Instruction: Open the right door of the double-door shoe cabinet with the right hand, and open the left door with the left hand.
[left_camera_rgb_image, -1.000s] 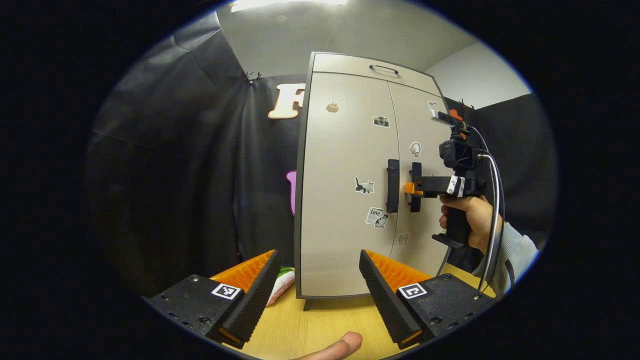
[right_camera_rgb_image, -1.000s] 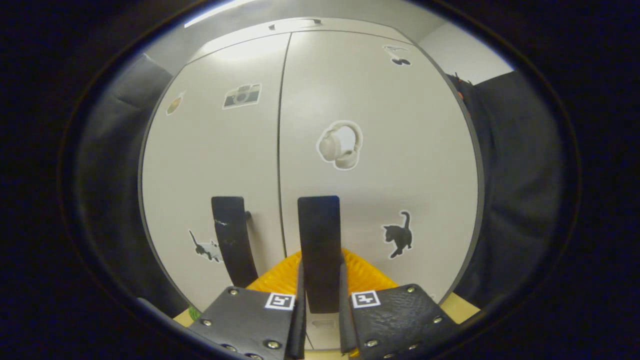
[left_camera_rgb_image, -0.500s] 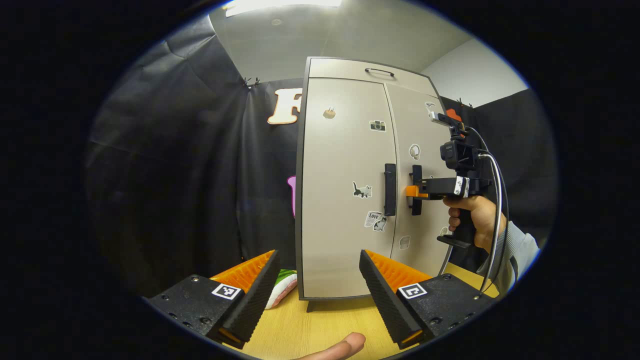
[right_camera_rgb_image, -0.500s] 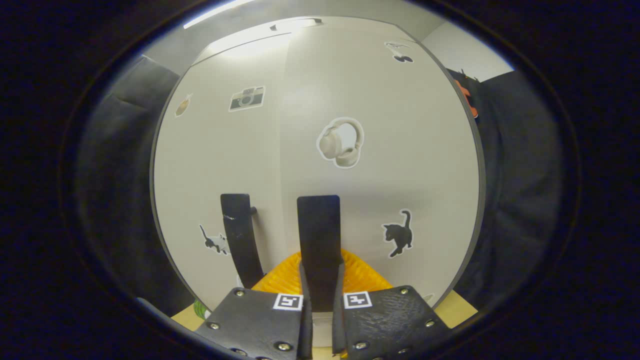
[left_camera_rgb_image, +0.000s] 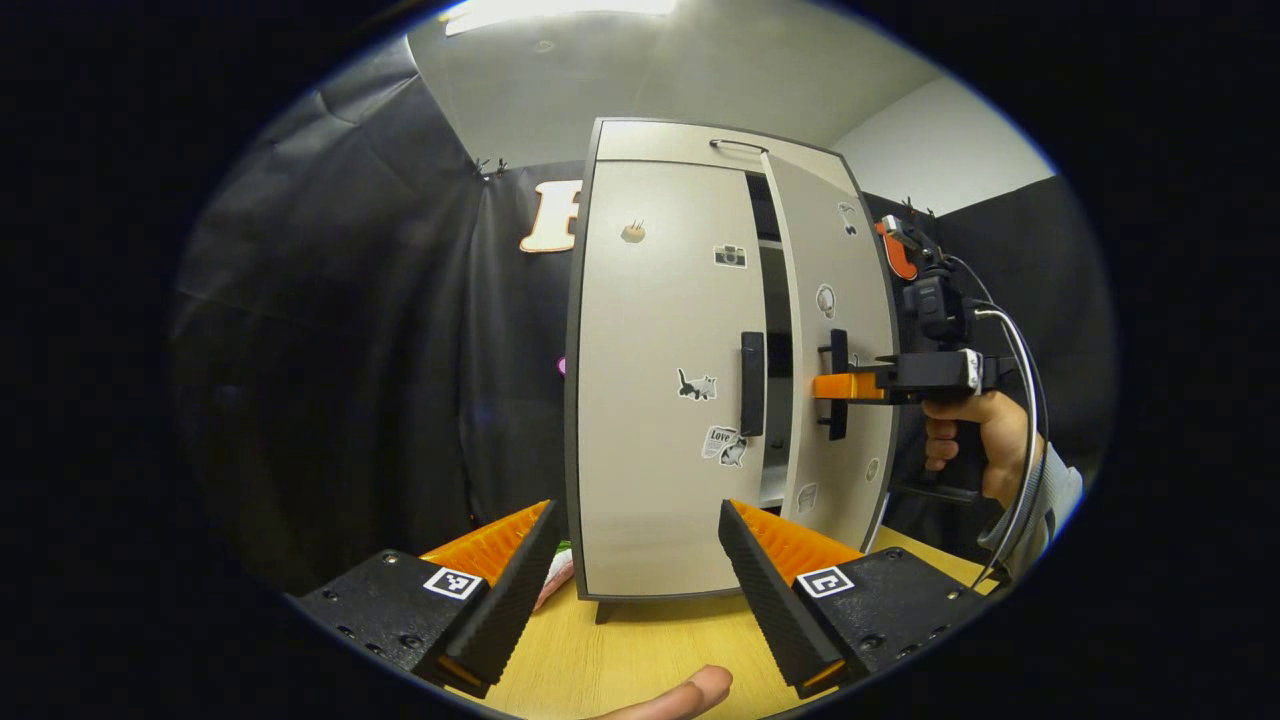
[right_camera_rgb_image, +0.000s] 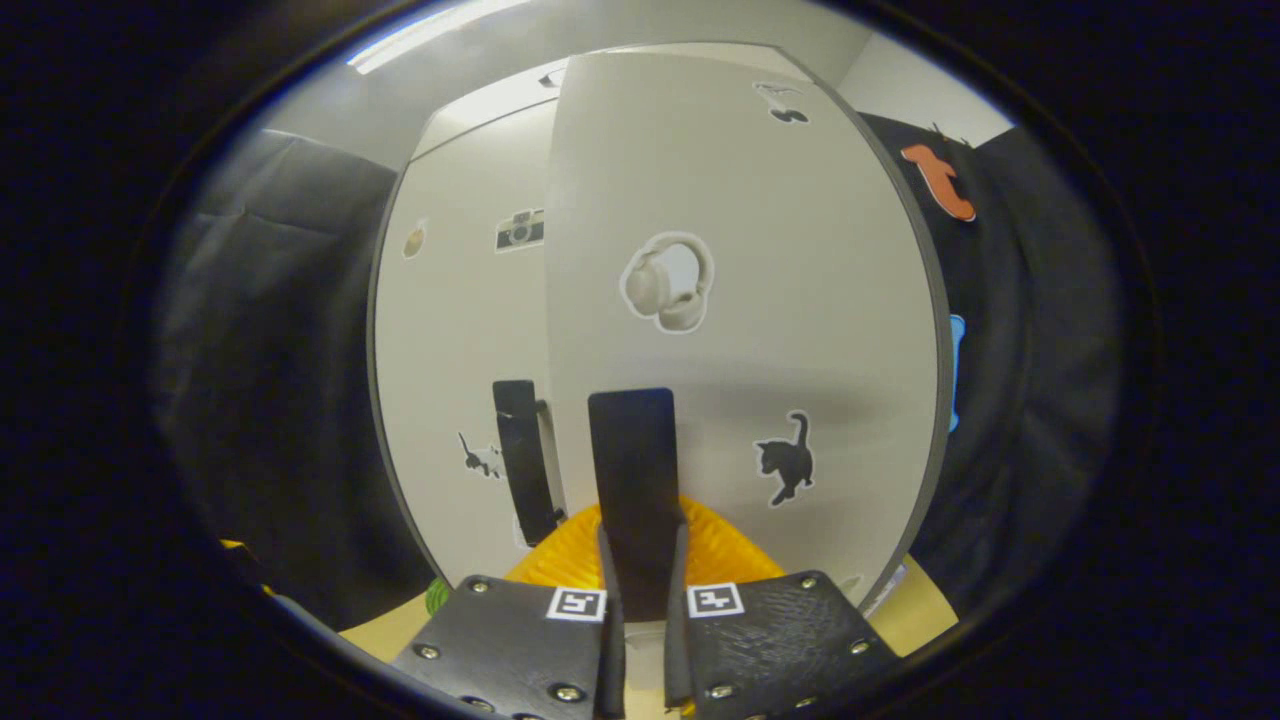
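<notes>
The beige shoe cabinet (left_camera_rgb_image: 660, 300) stands on a wooden table (left_camera_rgb_image: 640, 650). Its right door (left_camera_rgb_image: 835, 290) is swung partly out, leaving a dark gap beside the left door (left_camera_rgb_image: 660, 380), which stays flush. My right gripper (left_camera_rgb_image: 835, 385) is shut on the right door's black handle (right_camera_rgb_image: 632, 480); both fingers (right_camera_rgb_image: 610, 600) press its sides. The left door's black handle (left_camera_rgb_image: 752, 385) stands free. My left gripper (left_camera_rgb_image: 635, 570) is open, low in front of the cabinet and well short of that handle.
A hand (left_camera_rgb_image: 965, 445) with a grey sleeve holds the right gripper at the cabinet's right. A pink and green object (left_camera_rgb_image: 553, 582) lies on the table left of the cabinet's foot. A fingertip (left_camera_rgb_image: 680, 693) shows at the bottom edge.
The right door has swung outward with my right gripper on its handle, opening a gap between the doors. My left gripper has stayed open and nearly still.
</notes>
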